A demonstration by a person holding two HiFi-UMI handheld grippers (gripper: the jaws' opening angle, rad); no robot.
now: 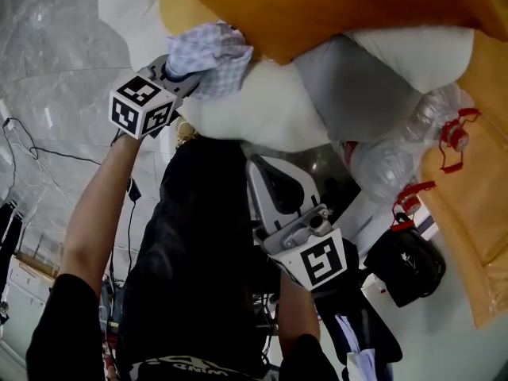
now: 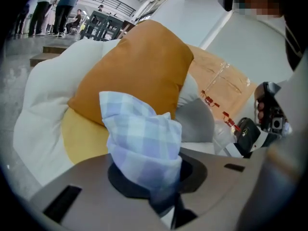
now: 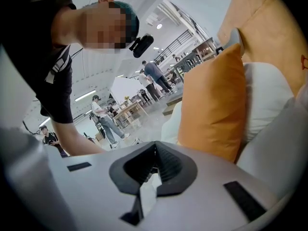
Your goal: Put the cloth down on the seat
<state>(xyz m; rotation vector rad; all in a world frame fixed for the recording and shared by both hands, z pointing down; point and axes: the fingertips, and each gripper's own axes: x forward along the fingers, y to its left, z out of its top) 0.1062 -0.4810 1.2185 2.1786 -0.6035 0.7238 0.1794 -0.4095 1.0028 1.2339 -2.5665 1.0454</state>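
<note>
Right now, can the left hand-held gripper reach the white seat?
Probably yes: the left hand-held gripper, shut on the cloth, is right by the seat, with nothing seen between them; the orange cushion lies behind.

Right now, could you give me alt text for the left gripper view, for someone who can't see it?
The left gripper pinches a crumpled blue-and-white checked cloth between its jaws, right in front of the camera. Behind the cloth an orange cushion leans on a puffy white seat, with a grey cushion to its right.
</note>
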